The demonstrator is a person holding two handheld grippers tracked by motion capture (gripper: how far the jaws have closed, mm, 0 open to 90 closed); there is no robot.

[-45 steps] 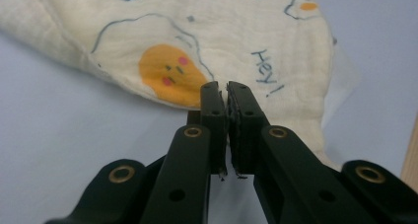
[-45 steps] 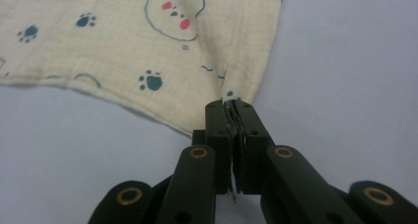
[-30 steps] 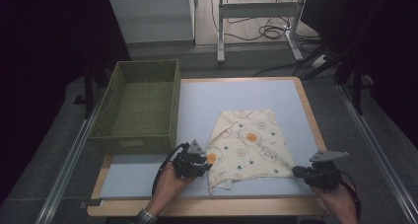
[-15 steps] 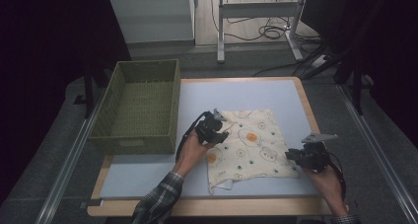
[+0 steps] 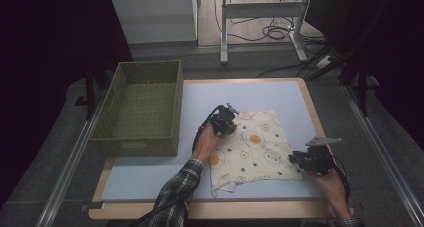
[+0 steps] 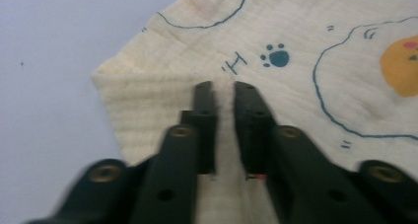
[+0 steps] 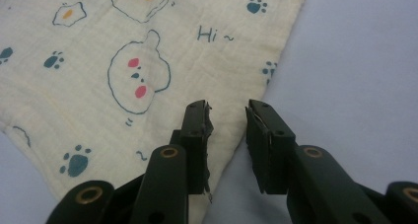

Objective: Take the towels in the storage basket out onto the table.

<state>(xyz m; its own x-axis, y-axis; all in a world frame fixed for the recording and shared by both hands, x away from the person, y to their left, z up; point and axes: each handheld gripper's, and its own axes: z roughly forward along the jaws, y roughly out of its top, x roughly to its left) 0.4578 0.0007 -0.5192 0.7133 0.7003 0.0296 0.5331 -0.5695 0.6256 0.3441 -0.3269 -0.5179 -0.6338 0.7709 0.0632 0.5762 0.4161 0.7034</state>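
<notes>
Cloth [image 5: 252, 149] lies flat toward the table's [image 5: 150, 179] near right corner. The left gripper [image 6: 224, 88] has just narrowed onto a fold at its far left corner; the right gripper [image 7: 229, 108], opening, straddles the right edge. Lift both corners evenly to fold cleanly.

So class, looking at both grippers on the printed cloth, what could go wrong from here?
1. The left gripper has just closed on a folded corner of the cloth; the pinch looks shallow, so the fabric may slip out when lifted.
2. The right gripper has been opening and merely straddles the cloth's edge; pulling now would lift one side and bunch it.
3. The basket sits close; a leftward swing could snag it.
</notes>
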